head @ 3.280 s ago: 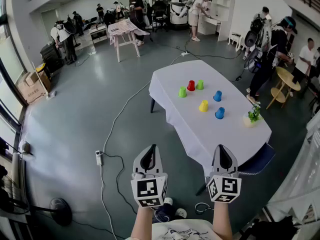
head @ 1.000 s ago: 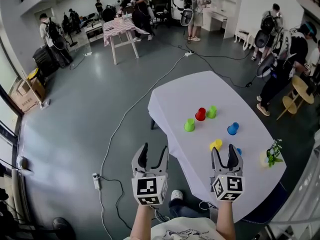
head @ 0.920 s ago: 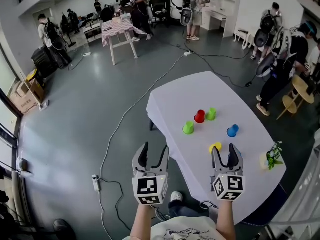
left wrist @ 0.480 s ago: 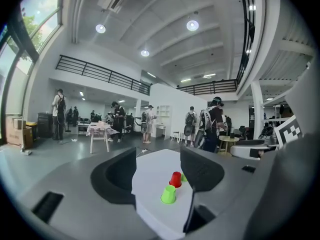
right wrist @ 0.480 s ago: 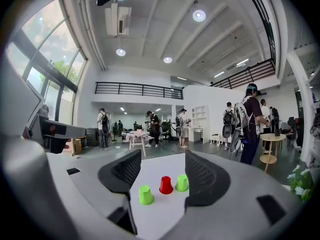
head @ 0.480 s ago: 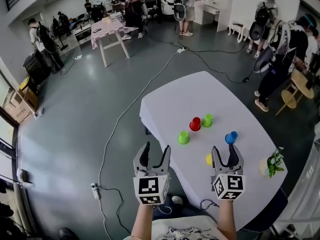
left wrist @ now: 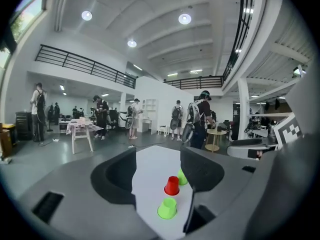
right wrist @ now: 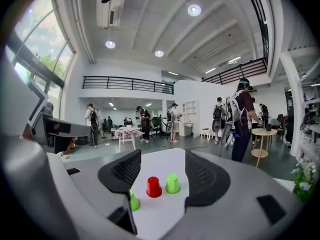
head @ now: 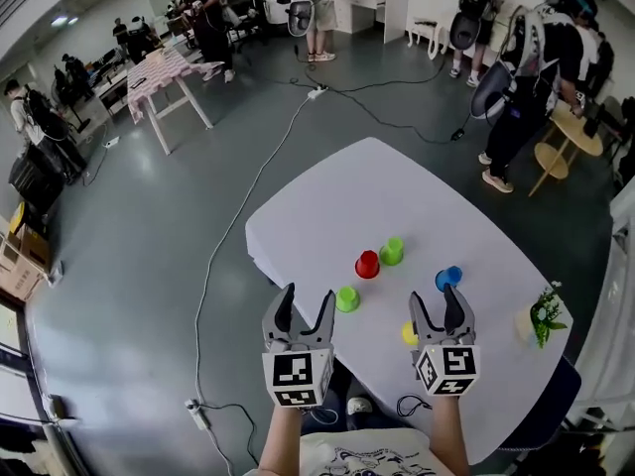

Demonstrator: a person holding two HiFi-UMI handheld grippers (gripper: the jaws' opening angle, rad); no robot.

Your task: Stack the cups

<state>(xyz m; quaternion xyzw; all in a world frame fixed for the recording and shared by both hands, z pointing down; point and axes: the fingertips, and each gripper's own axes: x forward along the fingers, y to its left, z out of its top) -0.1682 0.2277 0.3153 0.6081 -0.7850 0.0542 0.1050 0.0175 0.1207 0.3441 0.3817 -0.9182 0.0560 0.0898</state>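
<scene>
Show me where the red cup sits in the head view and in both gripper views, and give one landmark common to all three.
Head view: red cup just right of and below centre.
Left gripper view: red cup low centre, seen between the jaws.
Right gripper view: red cup low centre, seen between the jaws.
Shared landmark: the green cup just right of it.
</scene>
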